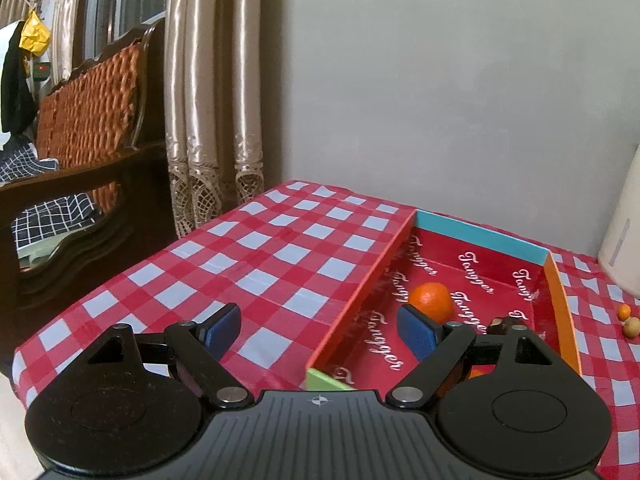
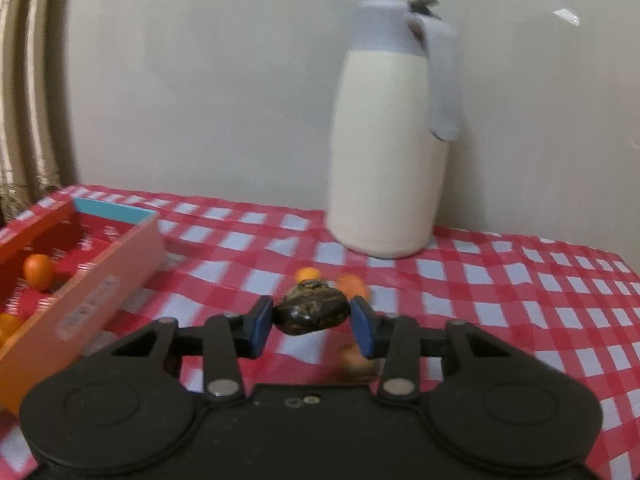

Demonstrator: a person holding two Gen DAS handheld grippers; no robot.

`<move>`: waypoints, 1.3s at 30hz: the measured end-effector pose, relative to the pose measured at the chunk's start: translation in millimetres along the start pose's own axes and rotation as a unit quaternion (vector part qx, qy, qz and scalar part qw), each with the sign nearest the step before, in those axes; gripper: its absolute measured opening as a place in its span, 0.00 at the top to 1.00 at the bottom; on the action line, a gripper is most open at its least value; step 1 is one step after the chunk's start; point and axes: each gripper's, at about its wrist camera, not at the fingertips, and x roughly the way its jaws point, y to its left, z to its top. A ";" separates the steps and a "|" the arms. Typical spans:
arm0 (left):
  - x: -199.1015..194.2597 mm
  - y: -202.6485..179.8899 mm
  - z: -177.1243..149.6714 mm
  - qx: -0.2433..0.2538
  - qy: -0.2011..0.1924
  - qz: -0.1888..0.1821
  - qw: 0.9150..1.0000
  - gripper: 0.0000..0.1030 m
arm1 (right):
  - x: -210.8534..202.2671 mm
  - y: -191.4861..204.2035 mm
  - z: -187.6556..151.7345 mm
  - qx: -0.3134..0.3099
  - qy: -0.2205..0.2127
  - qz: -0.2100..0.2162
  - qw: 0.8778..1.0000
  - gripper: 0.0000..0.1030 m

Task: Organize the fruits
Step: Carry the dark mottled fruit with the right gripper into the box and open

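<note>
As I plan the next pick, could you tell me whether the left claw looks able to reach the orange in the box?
Probably yes: the left claw is open and empty, the orange lies uncovered in the open-topped box, just beyond its fingertip.

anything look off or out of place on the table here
A few small fruits lie loose on the checked cloth, outside the red box. The right gripper holds a dark, blotchy fruit. Nothing looks spilled.

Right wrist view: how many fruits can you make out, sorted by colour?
Orange fruit: 4, two in the box, two on the cloth
Dark fruit: 1, clamped in the right tool
Brown fruit: 1, blurred, on the cloth
Total: 6
</note>
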 end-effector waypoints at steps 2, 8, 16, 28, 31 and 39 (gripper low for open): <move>-0.2 4.9 -0.7 0.000 0.002 0.003 1.000 0.18 | -8.5 13.2 -0.9 -0.004 -0.005 0.016 1.000 0.60; -1.8 21.5 -2.2 -0.005 0.006 0.011 1.000 0.18 | -26.4 49.3 -10.2 -0.009 -0.006 0.057 0.998 0.60; -1.9 42.5 -4.8 -0.017 0.008 0.016 1.000 0.18 | -37.5 83.3 -14.5 -0.025 -0.005 0.090 0.996 0.60; -4.3 54.8 -2.0 -0.031 -0.002 0.015 0.999 0.18 | -37.9 105.9 -9.3 -0.040 -0.016 0.111 0.993 0.60; -4.7 55.8 -1.2 -0.032 -0.006 0.017 0.999 0.18 | -35.4 113.6 -6.4 -0.046 -0.020 0.121 0.991 0.60; -1.1 64.6 -0.3 -0.039 -0.006 0.023 0.999 0.18 | -27.8 132.4 0.6 -0.059 -0.029 0.143 0.988 0.60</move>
